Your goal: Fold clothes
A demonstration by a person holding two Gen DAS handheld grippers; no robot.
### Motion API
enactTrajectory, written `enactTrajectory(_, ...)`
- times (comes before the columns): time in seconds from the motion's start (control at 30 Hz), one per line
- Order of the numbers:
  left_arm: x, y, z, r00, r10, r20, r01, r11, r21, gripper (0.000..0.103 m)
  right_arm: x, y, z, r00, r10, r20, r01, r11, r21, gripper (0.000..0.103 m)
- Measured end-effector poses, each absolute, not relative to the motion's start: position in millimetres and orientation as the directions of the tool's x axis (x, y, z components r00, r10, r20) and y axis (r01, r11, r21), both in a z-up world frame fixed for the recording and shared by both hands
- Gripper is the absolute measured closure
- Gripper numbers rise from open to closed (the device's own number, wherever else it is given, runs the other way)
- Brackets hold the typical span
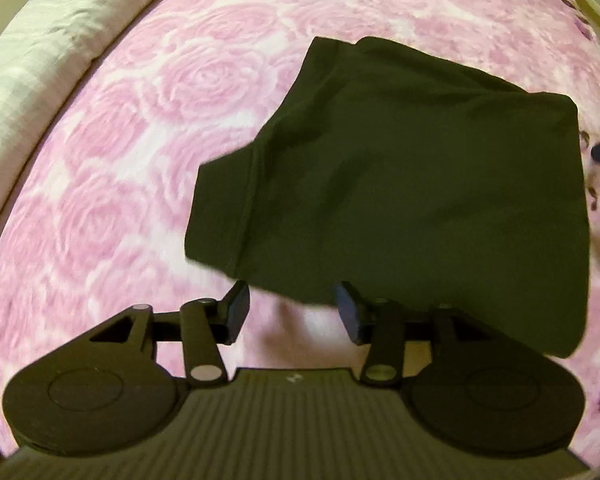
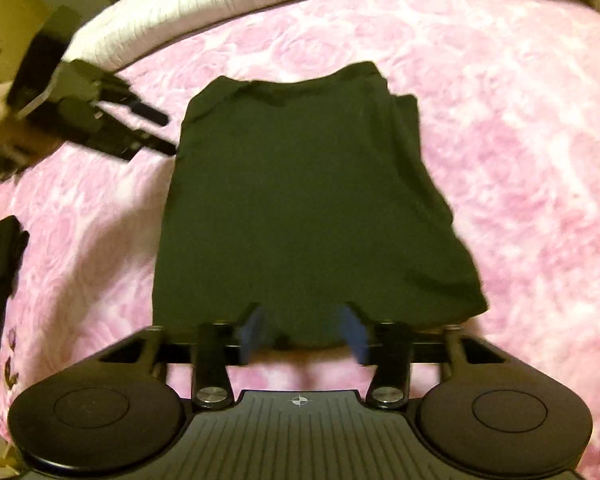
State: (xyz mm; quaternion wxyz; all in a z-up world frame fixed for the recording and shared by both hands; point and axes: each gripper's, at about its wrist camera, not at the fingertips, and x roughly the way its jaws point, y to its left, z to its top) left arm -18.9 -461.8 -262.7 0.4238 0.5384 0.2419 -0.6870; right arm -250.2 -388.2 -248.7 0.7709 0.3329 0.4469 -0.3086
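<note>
on the pink rose bedspread [image 1: 112, 168] lies a dark folded garment [image 1: 400, 184], its near edge just ahead of the wide-spread left gripper [image 1: 292, 312]; the right gripper [image 2: 302, 334] gapes too, cloth edge between its fingers.

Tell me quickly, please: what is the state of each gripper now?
Left gripper: jaws open, holding nothing, at the edge of the dark garment.
Right gripper: jaws apart with the garment's near edge between them; a real grip cannot be told.

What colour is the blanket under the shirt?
Pink with white rose swirls; the blanket shows best in the left wrist view.
</note>
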Motion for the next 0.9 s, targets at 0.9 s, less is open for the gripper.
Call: enactTrajectory(0.9,-6.6,-356.7,-232.6,-0.113,-0.419,-0.901,0.585,-0.761,0.281,0.042,-181.1,-279.3,-183.5,0.201,-0.35,-0.915,0.885,0.465,0.017,0.046)
